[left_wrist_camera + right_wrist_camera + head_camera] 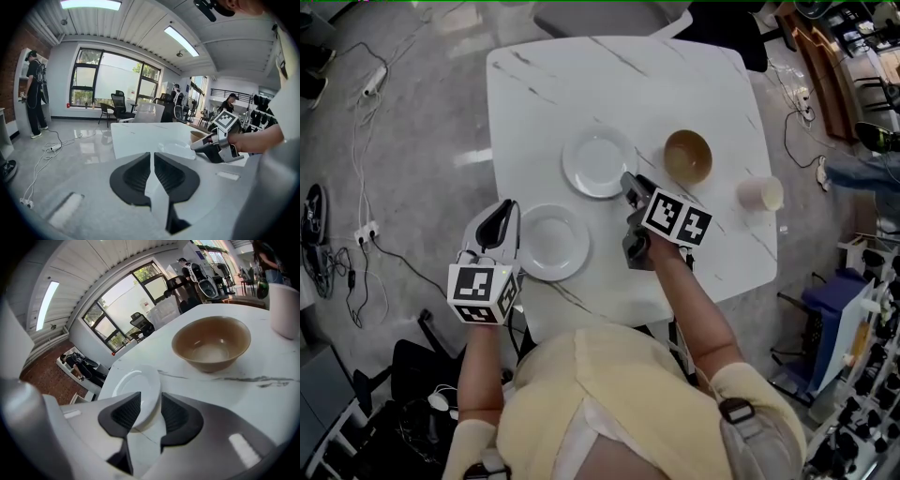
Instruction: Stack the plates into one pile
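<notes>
The head view shows the far plate and the near plate lying apart on the worktop, so stacking seems not yet begun. The right tool, jaws wide, frames the far plate's rim. The left tool, jaws nearly together and empty, hovers beside the near plate.

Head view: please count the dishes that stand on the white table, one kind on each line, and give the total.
White plates: 2, the far plate and the near plate
Brown bowl: 1
Pale cup: 1
Total: 4
</notes>
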The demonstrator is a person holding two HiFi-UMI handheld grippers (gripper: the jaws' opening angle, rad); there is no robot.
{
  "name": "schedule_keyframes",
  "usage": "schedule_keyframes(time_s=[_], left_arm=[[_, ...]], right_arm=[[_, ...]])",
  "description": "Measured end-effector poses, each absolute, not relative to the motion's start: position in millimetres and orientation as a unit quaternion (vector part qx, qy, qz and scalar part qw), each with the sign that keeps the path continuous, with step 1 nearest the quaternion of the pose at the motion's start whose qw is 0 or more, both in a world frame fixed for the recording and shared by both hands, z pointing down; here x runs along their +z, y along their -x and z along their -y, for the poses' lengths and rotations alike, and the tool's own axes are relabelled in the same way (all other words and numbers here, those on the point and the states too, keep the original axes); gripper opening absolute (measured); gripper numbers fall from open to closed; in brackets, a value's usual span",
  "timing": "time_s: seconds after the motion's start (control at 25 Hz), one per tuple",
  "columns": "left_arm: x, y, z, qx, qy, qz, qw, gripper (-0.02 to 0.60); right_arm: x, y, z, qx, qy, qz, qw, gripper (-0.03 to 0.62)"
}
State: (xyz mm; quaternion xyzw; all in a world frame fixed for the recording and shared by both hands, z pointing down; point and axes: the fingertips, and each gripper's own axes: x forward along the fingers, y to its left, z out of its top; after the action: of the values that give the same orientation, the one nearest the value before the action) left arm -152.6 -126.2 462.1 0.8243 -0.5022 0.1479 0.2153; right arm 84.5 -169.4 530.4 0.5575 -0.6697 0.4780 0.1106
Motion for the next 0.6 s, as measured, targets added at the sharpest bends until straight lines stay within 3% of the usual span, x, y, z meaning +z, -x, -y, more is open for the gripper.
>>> schedule_keyframes(time_s=[0.4, 0.6], left_arm=[[463.2, 150.0, 129.7, 0.145, -0.828, 0.494, 0.22, 0.025], [464.1, 155.3, 128.3, 0.145, -0.826, 0.497, 0.222, 0.025]], right_arm=[[534.1, -84.8, 176.8, 0.479, -0.574, 0.653, 0.121, 0.137], [537.2, -88.6, 176.8, 0.469, -0.595, 0.638, 0.141, 0.082]])
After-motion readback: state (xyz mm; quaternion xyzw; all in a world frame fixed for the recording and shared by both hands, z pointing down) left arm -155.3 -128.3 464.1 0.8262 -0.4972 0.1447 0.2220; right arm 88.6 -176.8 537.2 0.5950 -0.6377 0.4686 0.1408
